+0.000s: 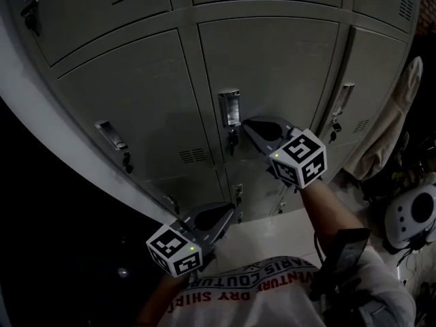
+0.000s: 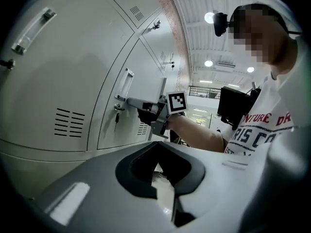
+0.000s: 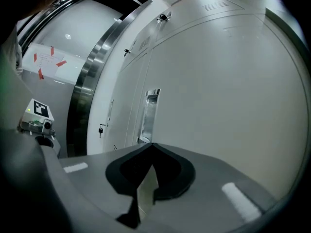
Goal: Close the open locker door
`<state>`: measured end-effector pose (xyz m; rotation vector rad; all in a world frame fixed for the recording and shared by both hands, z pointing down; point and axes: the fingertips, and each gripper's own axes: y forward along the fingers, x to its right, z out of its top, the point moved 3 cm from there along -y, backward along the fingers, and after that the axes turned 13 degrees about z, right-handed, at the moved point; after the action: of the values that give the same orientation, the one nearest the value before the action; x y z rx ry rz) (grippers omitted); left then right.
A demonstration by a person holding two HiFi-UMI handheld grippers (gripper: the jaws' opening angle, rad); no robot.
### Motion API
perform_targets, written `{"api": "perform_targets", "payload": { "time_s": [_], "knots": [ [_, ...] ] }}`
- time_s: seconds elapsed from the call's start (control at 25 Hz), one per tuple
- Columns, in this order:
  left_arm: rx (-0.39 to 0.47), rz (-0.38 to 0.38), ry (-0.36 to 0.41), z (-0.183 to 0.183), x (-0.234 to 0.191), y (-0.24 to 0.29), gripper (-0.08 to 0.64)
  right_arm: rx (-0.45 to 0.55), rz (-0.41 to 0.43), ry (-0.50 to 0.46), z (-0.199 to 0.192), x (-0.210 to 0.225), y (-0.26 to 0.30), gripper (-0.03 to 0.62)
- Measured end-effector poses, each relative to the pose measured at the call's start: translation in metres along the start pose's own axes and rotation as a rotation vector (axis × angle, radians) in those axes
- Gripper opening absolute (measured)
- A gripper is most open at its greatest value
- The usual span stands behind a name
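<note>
The grey locker door (image 1: 272, 73) in the middle of the bank looks flush with its neighbours; I cannot tell whether a gap remains. Its recessed metal handle (image 1: 229, 107) sits at its left edge, with a key (image 1: 231, 142) hanging in the lock below. My right gripper (image 1: 248, 123) is shut and empty, its tip at the door face just right of the handle. From the left gripper view, the right gripper (image 2: 133, 101) touches the door beside the key (image 2: 116, 108). The handle (image 3: 149, 115) stands just ahead of the right gripper (image 3: 152, 145). My left gripper (image 1: 230, 211) hangs lower, shut and empty, apart from the lockers (image 2: 158, 144).
Closed lockers surround the door, each with a handle (image 1: 110, 135) (image 1: 344, 97) and a key. A beige cloth (image 1: 395, 121) hangs at the right, above a white helmet-like object (image 1: 412, 213). A dark steel frame (image 3: 82, 96) runs left of the bank. Glossy floor (image 1: 272, 227) lies below.
</note>
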<state>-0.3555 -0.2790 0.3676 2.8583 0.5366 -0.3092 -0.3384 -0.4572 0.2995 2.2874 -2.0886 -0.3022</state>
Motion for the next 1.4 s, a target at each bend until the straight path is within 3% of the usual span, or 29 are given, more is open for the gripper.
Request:
{"api": "perform_targets", "payload": {
  "time_s": [0.16,0.36,0.44,0.64,0.88,1.16,1.4],
  "knots": [
    [0.016,0.015,-0.004,-0.001,0.005,-0.009,0.005,-0.007,0.034,0.004,-0.001,-0.018,-0.009,-0.003],
    [0.035,0.026,-0.001,-0.002,0.028,-0.02,0.005,-0.01,0.207,0.075,-0.014,-0.084,-0.047,-0.003],
    [0.049,0.009,0.012,-0.002,0.05,-0.023,0.005,-0.009,0.234,0.099,-0.02,-0.112,-0.076,-0.003],
    [0.062,-0.026,0.02,-0.017,0.124,-0.042,0.005,0.001,0.23,0.204,-0.046,-0.186,-0.177,-0.003],
    [0.034,-0.099,0.037,-0.078,0.252,-0.069,0.005,-0.011,0.183,0.282,-0.088,-0.283,-0.312,-0.003],
    [0.005,-0.07,0.041,-0.133,0.37,-0.117,0.005,0.033,0.193,0.359,-0.11,-0.373,-0.429,-0.003],
    [-0.009,-0.039,0.065,-0.144,0.424,-0.14,0.005,0.035,0.205,0.337,-0.109,-0.414,-0.476,-0.003]
  ]
}}
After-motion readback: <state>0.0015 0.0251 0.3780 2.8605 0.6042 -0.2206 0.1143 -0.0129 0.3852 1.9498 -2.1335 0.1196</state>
